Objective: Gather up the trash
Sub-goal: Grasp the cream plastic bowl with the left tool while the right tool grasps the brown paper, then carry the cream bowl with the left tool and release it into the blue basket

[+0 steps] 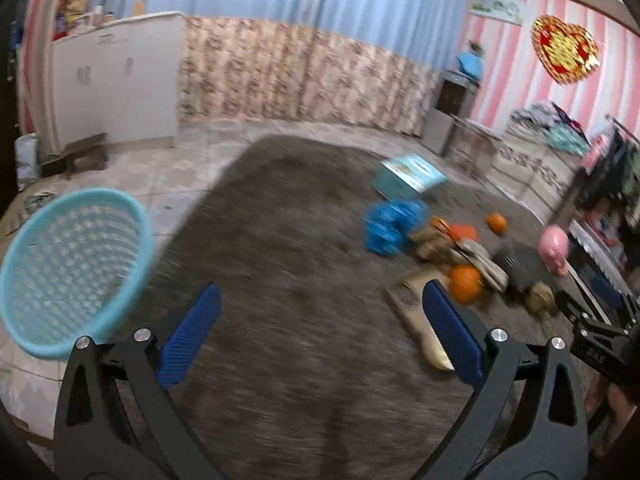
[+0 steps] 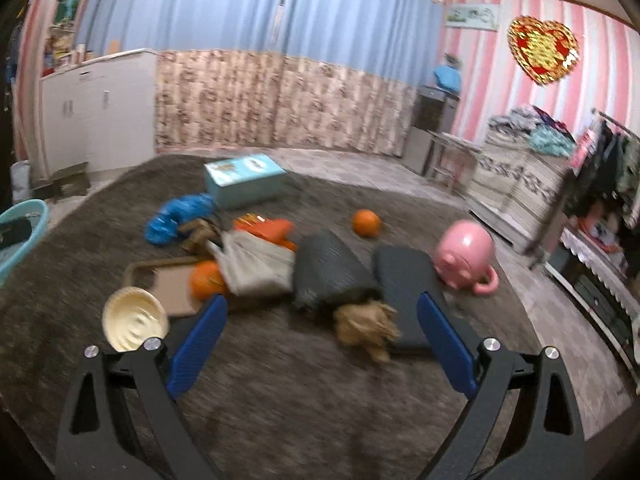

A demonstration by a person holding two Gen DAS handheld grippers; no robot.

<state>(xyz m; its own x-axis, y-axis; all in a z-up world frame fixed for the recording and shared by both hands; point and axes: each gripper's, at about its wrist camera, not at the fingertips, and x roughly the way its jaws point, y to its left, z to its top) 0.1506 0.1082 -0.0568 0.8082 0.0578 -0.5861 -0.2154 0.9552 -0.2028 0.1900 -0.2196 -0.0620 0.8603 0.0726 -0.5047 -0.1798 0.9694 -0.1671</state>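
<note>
Right wrist view gives me the trash best: a loose heap on the rug (image 2: 280, 400), with a tan wad (image 2: 366, 330) nearest me, a dark roll (image 2: 328, 276) touching it from behind, a grey wrapper (image 2: 256, 266) beside that, and a paper bowl (image 2: 134, 324) at the left edge of the heap. I judge the heap sits mid-rug so both tools can reach it from one side, while the basket (image 1: 72, 268) waits well apart on the left, at the rug's edge, where the left tool can drop into it without crossing the pile.

Mixed among the scraps are things I would not call trash: two oranges (image 2: 366, 223), a pink mug (image 2: 466, 256) lying on its side, a blue toy (image 2: 176, 218) and a box (image 2: 244, 180) farther back.

My right gripper (image 2: 322, 338) hangs above the rug, jaws spread wide and holding nothing; the wad lies between their tips in the picture, but I cannot tell whether either touches it. My left gripper (image 1: 322, 326) points over bare rug, jaws equally wide and empty, the basket just off its left finger. Both views are smeared, so fine contact is beyond me.
</note>
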